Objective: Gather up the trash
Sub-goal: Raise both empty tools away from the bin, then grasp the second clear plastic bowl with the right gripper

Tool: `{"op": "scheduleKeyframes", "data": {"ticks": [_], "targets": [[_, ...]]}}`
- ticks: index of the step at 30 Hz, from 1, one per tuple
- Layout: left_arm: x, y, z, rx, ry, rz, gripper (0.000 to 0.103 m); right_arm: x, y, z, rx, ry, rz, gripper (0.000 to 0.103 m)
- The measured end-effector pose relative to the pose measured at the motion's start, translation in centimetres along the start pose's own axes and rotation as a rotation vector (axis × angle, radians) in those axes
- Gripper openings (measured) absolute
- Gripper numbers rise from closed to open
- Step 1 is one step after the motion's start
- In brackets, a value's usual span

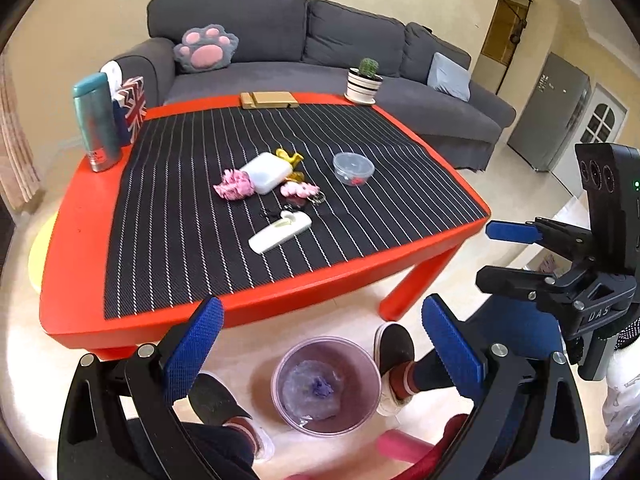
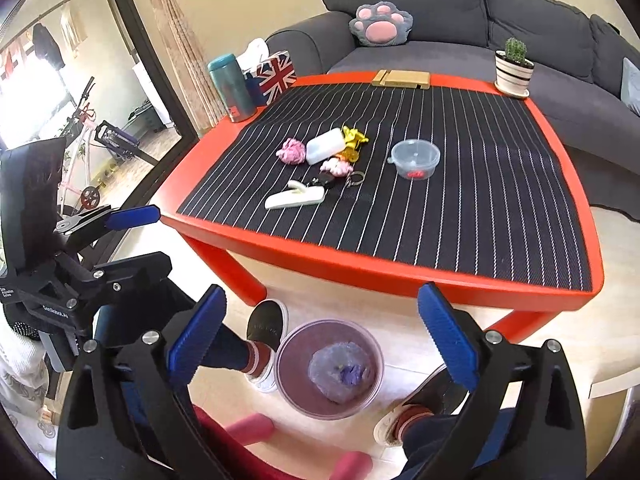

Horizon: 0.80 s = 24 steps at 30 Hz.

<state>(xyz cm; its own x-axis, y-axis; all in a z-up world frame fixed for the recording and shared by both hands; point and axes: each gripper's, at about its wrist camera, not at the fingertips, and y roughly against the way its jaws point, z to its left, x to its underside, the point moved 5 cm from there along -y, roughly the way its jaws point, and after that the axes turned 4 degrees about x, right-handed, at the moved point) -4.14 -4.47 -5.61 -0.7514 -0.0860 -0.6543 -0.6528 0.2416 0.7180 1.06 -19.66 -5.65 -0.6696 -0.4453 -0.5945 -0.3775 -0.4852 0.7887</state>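
While both tongs (image 1: 322,344) (image 2: 320,332) gape empty, purple-wadded bin (image 1: 362,420), red-bitted tub (image 2: 416,160).

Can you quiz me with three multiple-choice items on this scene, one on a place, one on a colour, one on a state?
1. Where is the trash bin?
A. on the sofa
B. on the floor in front of the red table, between the person's feet
C. on the striped mat

2. What colour is the crumpled paper ball on the mat?
A. pink
B. green
C. black

3. How do the left gripper and right gripper stand?
A. both shut on trash
B. left shut, right open
C. both open and empty

Answers:
1 B: both wrist views show it on the floor below the table's near edge, a shoe on each side.
2 A: it lies pink beside the white container.
3 C: each pair of blue pads stands wide apart with nothing between.
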Motion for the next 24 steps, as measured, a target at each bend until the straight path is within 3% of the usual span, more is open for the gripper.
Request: {"op": "scheduleKeyframes", "data": {"ticks": [9,24], "targets": [[-2.5,-0.4,1.4,-0.012,0.009,-0.016,0.096,-4.2,-1.4,-2.2,0.022,-0.003,0.001,0.095],[-5.3,-2.4,3.2,-0.02,0.017,0.002,0.096,-10.7,-8.6,-6.2,0.061,0.039,0.118,0.095]]}}
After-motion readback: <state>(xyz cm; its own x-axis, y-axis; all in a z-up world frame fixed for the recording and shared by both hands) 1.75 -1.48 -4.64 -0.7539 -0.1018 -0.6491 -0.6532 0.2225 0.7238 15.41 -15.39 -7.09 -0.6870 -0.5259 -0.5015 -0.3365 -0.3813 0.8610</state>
